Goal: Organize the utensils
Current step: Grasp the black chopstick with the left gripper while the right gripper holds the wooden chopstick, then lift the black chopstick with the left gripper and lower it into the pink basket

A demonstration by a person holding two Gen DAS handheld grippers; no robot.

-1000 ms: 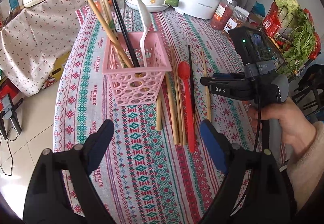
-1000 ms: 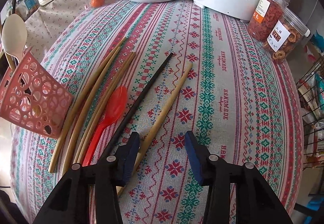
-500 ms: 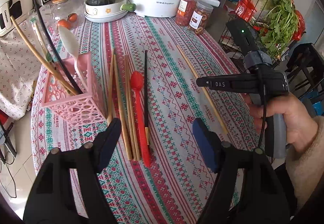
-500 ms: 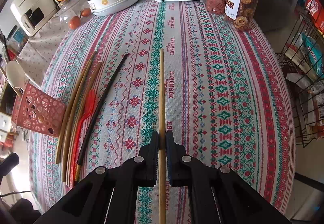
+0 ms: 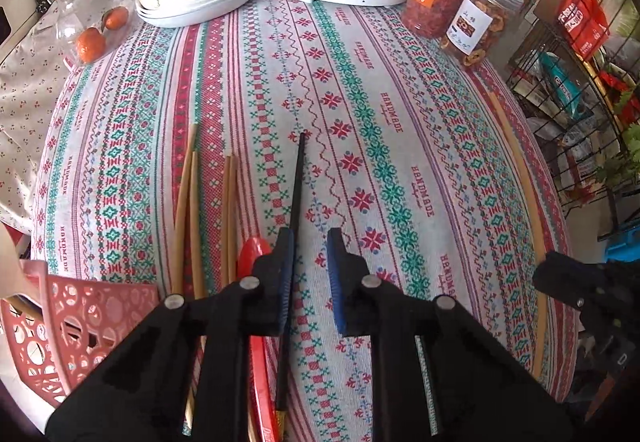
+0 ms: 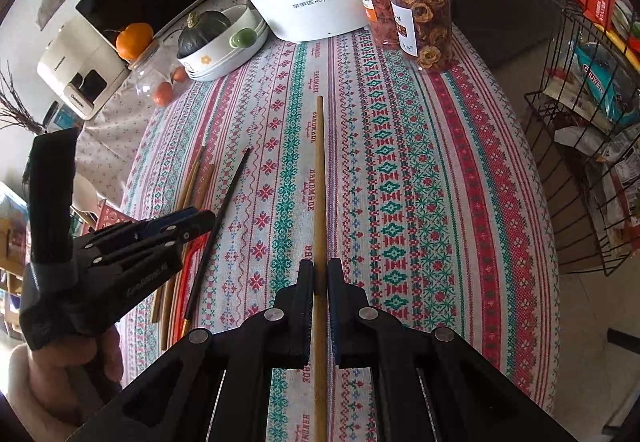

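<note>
Where a second ago both claws hung spread above the utensils, the right gripper (image 6: 319, 282) is now clamped on a bamboo chopstick (image 6: 319, 178) running straight ahead between its pads, while the left gripper (image 5: 310, 262) is closing around the black chopstick (image 5: 297, 182), which lies against its left pad (image 5: 285, 274). The pink basket (image 5: 80, 306) sits just left.

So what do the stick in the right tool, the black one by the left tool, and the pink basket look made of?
Stick in the right tool: likely bamboo or wood, matte tan, faintly grained.
Black chopstick: hard to tell, maybe lacquered wood or plastic; smooth dark sheen, with a gold-coloured band near one end.
Pink basket: moulded plastic, glossy, with cut-out round holes.
</note>
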